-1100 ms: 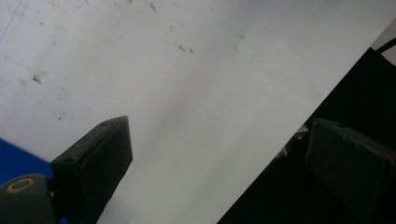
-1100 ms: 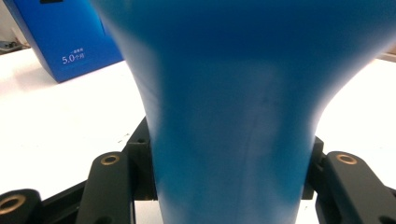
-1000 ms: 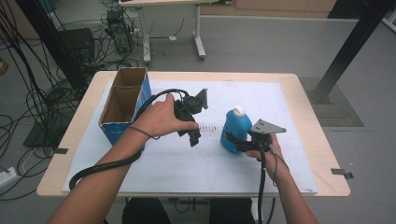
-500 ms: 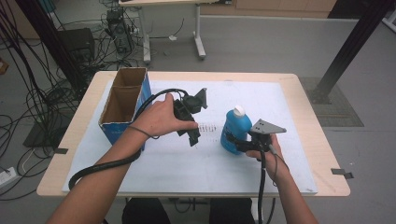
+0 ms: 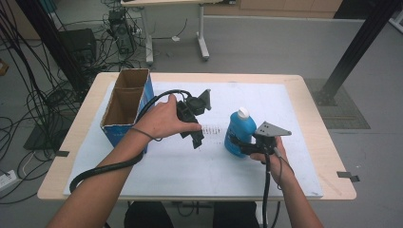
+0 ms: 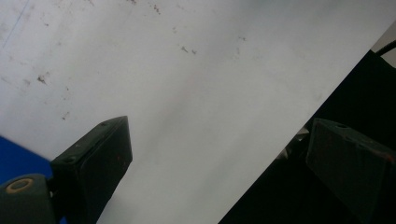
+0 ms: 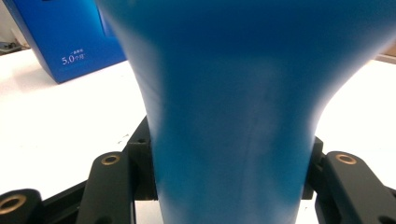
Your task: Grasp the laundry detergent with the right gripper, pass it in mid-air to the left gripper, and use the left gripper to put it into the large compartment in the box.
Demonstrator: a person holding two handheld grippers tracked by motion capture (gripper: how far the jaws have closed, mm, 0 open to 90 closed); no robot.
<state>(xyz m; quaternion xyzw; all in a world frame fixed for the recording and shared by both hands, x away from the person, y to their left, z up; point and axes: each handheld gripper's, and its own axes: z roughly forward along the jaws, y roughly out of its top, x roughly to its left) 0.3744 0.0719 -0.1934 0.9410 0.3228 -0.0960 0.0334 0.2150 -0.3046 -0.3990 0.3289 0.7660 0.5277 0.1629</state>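
A blue bottle (image 5: 240, 130) with a white cap stands upright on the white mat (image 5: 180, 166), right of centre. My right gripper (image 5: 236, 143) comes in level from the near side and is shut on the bottle's lower body. In the right gripper view the bottle (image 7: 233, 116) sits between the two black jaws of that gripper (image 7: 229, 172), pressed on both sides. My left gripper (image 5: 198, 122) hovers above the mat's centre, left of the bottle and apart from it. In the left gripper view this gripper (image 6: 219, 158) stands open with only bare mat behind its jaws.
An open cardboard box (image 5: 126, 107) with blue outer walls stands at the mat's left edge, also seen in the right gripper view as a blue box (image 7: 70, 37). Cables trail from both grippers. Black posts and tangled cables stand on the floor beyond the table.
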